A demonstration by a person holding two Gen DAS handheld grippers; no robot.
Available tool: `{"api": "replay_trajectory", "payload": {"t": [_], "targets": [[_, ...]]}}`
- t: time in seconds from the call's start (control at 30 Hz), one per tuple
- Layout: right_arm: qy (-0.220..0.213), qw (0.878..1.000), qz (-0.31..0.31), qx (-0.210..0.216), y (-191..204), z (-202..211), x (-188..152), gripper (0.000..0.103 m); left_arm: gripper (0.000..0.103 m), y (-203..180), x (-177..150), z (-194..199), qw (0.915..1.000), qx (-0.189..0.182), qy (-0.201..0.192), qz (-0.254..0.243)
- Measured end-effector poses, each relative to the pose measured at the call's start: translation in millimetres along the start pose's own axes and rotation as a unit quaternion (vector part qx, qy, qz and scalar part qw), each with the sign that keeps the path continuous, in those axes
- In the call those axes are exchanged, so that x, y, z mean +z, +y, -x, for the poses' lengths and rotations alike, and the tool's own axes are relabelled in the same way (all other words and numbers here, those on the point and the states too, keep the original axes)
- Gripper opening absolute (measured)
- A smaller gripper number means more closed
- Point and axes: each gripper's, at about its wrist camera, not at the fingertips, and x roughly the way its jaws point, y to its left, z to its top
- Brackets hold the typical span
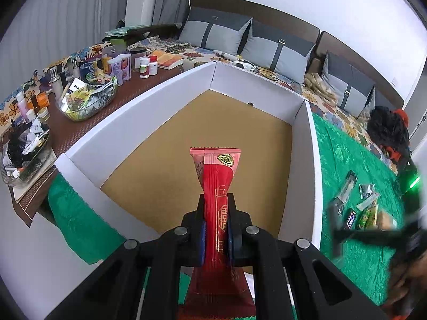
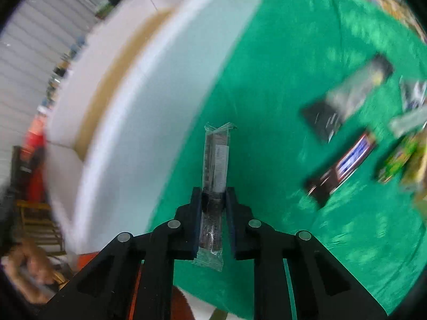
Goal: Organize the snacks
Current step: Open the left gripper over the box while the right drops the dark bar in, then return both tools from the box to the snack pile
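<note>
We see two views, one along each hand-held claw. The left claw [image 1: 216,208] is clamped on a long red snack packet [image 1: 216,186], which sticks out ahead of the fingers above the brown floor of a white-walled box [image 1: 133,112]. The box interior shows nothing else inside it.

The right claw [image 2: 213,200] grips a clear-wrapped dark snack bar [image 2: 216,160] lengthwise, its pads pressing the wrapper. It hangs over a green cloth [image 2: 267,106], with the box's white outer wall just to the left in that view.

On the green cloth to the right of the box lie more loose snacks, near each other: a long dark and clear packet [image 1: 345,189], a black bar with a blue and white label [image 1: 351,220], and green packets [image 1: 367,217]. This view is blurred, so we cannot read any labels.

Left of the box, on a brown bench [image 1: 128,90], stand bottles and jars [image 1: 125,66] and a clear bowl of sachets [image 1: 88,98]. Behind, grey cushions [image 1: 275,48] lean on a flowered bed.
</note>
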Motion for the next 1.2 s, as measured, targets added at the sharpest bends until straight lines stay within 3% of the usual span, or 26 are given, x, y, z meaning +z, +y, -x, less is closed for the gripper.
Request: {"api": "replay_trajectory", "payload": {"t": [0.1, 0.23, 0.3, 0.33, 0.37, 0.4, 0.43, 0.5, 0.57, 0.7, 0.83, 1.0, 1.1, 1.2], "targets": [[-0.054, 0.997, 0.039, 0.027, 38, 54, 27, 0.017, 0.011, -1, 9, 1, 1.0, 0.003, -0.002, 0.0], [-0.095, 0.99, 0.094, 0.048, 93, 85, 64, 0.018, 0.012, -2, 28, -1, 0.9998, 0.018, -0.003, 0.007], [-0.114, 0.985, 0.114, 0.054, 104, 85, 78, 0.023, 0.02, 0, 39, -10, 0.9993, 0.034, 0.009, 0.015], [-0.118, 0.985, 0.118, 0.053, 106, 81, 81, 0.027, 0.043, 1, 44, -16, 0.9989, 0.039, 0.018, 0.017], [-0.127, 0.984, 0.116, 0.049, 109, 80, 80, 0.041, 0.074, 2, 48, -20, 0.9986, 0.046, 0.022, 0.015], [-0.135, 0.983, 0.111, 0.052, 104, 75, 84, 0.047, 0.085, 2, 49, -22, 0.9982, 0.056, 0.019, 0.011], [-0.148, 0.982, 0.103, 0.061, 100, 74, 81, 0.047, 0.089, 0, 49, -20, 0.9971, 0.076, 0.006, 0.002], [-0.174, 0.976, 0.104, 0.074, 99, 87, 70, 0.052, 0.089, -5, 45, -18, 0.9934, 0.113, -0.007, -0.019], [-0.197, 0.971, 0.118, 0.059, 94, 100, 60, 0.054, 0.089, -14, 40, -17, 0.991, 0.127, -0.017, -0.039], [-0.237, 0.96, 0.147, 0.02, 65, 113, 29, 0.061, 0.089, -49, 26, -13, 0.9922, 0.078, -0.045, -0.086], [-0.244, 0.959, 0.144, -0.025, 13, 110, -16, 0.061, 0.092, -98, 13, -14, 0.9867, 0.018, -0.08, -0.14], [-0.258, 0.954, 0.119, -0.095, -64, 114, -87, 0.061, 0.093, -155, -7, -37, 0.9657, 0.08, -0.075, -0.236], [-0.266, 0.95, 0.092, -0.138, -105, 122, -124, 0.064, 0.093, -165, -9, -35, 0.9641, 0.081, -0.074, -0.241], [-0.257, 0.95, 0.052, -0.172, -147, 122, -154, 0.064, 0.093, -160, -8, -35, 0.9705, 0.073, -0.063, -0.221]]}}
